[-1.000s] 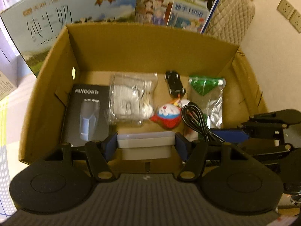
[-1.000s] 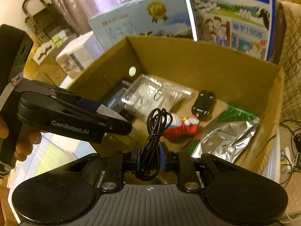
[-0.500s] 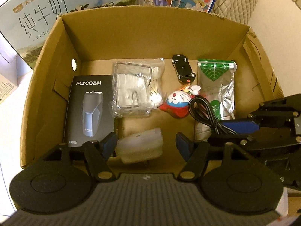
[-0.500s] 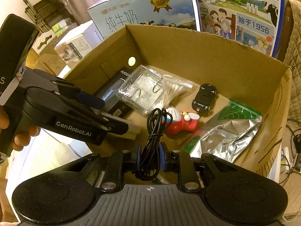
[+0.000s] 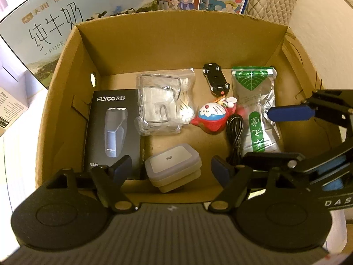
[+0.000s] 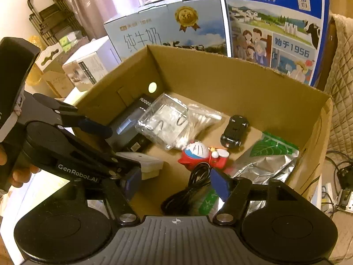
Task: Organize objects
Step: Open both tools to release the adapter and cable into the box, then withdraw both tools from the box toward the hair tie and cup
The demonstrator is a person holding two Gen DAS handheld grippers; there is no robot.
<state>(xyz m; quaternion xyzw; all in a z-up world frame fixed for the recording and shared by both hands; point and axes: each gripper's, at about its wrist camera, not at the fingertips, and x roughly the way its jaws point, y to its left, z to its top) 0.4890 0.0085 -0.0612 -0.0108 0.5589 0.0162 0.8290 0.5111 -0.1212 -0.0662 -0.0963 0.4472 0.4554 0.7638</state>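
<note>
Left wrist view: my left gripper has its jaws wide and still opening. Between them, touching neither pad, a grey lidded case lies on the floor of the cardboard box. Just beyond the left finger sits a black shaver carton. Ahead of the jaws I see a clear bag of cotton swabs, a red and blue cartoon figure and, farther on, a black toy car. Beyond the right finger are a coiled black cable and a foil pouch.

Right wrist view: my right gripper is opening too, jaws wide apart. The cable lies loose on the box floor between them, close to the right finger, gripped by neither pad. The foil pouch lies beyond that finger, the cartoon figure straight ahead. The left gripper enters beside my left finger, over the grey case.
</note>
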